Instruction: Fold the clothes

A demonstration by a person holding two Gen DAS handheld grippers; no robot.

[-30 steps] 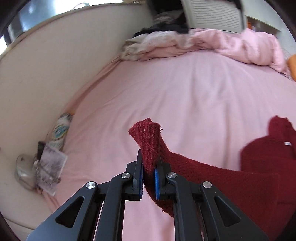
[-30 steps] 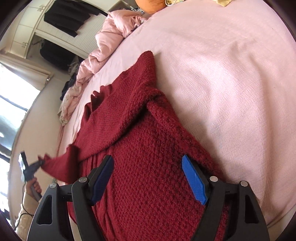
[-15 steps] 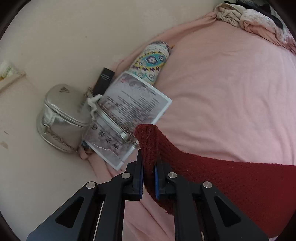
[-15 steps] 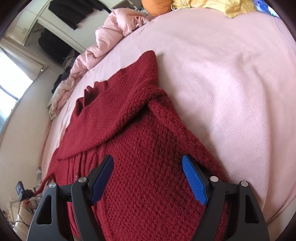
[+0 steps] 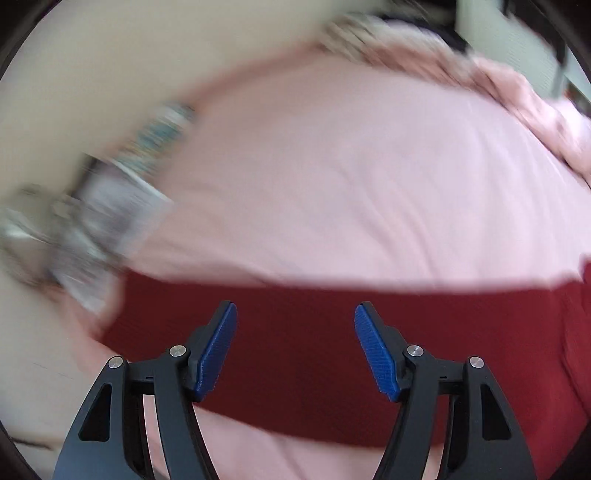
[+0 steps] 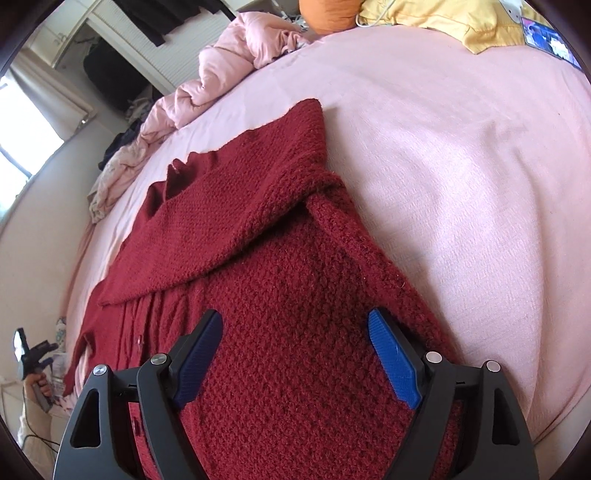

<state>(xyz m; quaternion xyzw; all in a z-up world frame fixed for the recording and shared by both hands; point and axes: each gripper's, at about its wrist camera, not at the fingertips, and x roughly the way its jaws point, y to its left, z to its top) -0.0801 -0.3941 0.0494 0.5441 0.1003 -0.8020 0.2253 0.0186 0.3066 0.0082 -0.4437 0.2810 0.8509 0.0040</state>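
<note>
A dark red knitted cardigan (image 6: pixel 258 266) lies spread on the pink bed sheet (image 6: pixel 461 166), one sleeve folded across its front. My right gripper (image 6: pixel 295 350) hovers open just over the cardigan's near part, nothing between its blue pads. In the blurred left wrist view, the other sleeve (image 5: pixel 295 354) lies stretched flat across the sheet (image 5: pixel 351 177). My left gripper (image 5: pixel 295 347) is open above that sleeve, its jaws wide apart. The left gripper (image 6: pixel 35 354) also shows small at the far left of the right wrist view, held by a hand.
A bunched pink duvet (image 6: pixel 229 62) and pale clothes (image 6: pixel 118 166) lie at the bed's far end. An orange cushion (image 6: pixel 325 14) and yellow cloth (image 6: pixel 461 22) sit at top right. Blurred papers and a silver bag (image 5: pixel 81 229) lie by the wall, off the bed's left edge.
My left gripper has opened and let go of the sleeve end, which now lies flat on the sheet. The left view swung quickly. My right gripper stayed open over the cardigan.
</note>
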